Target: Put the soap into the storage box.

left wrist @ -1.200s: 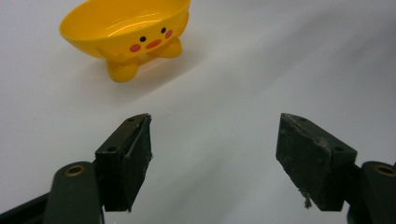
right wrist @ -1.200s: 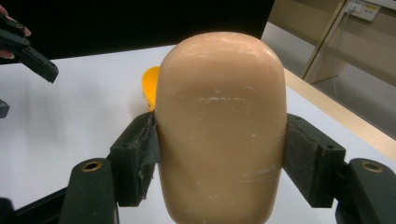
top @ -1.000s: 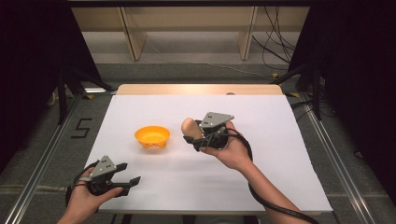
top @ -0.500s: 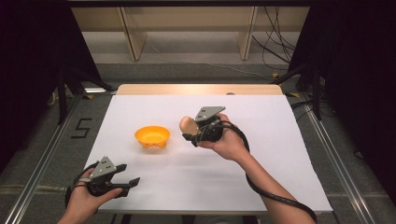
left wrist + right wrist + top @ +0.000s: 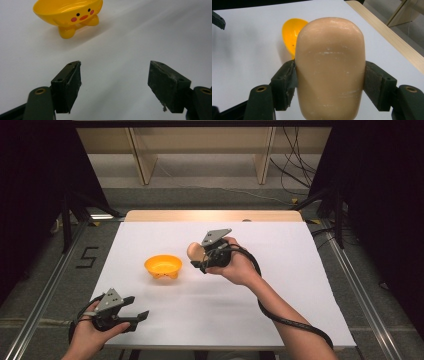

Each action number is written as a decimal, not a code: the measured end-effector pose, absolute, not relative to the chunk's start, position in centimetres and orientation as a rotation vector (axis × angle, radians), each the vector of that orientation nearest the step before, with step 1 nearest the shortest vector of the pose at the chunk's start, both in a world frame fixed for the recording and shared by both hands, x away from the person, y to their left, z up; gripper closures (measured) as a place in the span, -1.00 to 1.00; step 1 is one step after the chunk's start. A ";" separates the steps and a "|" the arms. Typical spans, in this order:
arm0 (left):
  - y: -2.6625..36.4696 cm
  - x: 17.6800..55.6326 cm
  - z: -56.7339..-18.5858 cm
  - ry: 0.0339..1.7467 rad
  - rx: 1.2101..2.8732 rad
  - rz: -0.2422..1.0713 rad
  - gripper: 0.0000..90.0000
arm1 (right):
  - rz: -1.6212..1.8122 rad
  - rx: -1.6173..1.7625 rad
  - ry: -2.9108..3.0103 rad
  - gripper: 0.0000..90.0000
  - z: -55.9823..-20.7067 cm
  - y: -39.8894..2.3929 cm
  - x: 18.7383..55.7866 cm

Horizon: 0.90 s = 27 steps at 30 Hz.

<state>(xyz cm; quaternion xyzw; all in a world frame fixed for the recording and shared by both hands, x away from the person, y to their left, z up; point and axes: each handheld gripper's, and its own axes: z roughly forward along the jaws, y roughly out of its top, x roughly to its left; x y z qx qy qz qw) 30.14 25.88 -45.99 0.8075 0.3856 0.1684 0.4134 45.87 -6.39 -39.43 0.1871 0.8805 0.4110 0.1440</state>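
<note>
My right gripper (image 5: 199, 257) is shut on a smooth tan rounded block (image 5: 194, 251), held above the white table just right of a yellow duck-faced bowl (image 5: 163, 266). In the right gripper view the tan block (image 5: 330, 67) sits squeezed between both pads, with the bowl (image 5: 292, 35) behind it. My left gripper (image 5: 137, 316) rests near the table's front left corner, open with nothing between its fingers. The left gripper view has the bowl (image 5: 68, 12) ahead on its small feet, beyond my own left gripper (image 5: 115, 82).
The white table top (image 5: 280, 270) has a wooden strip (image 5: 215, 215) along its far edge. Metal rails (image 5: 45, 290) run along both sides. A black cable (image 5: 280, 317) trails from the right gripper under the forearm.
My right hand has carried the tan block a little farther from me and slightly up, staying right of the bowl. The left hand has kept still.
</note>
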 end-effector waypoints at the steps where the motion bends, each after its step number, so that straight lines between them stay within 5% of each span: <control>1: 25.9 30.1 -46.0 0.970 2.030 0.422 -0.42 | 1.184 0.513 2.542 -0.26 -39.4 -6.3 46.0; 27: 25.8 30.1 -46.0 0.987 2.003 0.410 -0.42 | 1.156 0.489 2.600 -0.26 -39.6 -3.6 47.4</control>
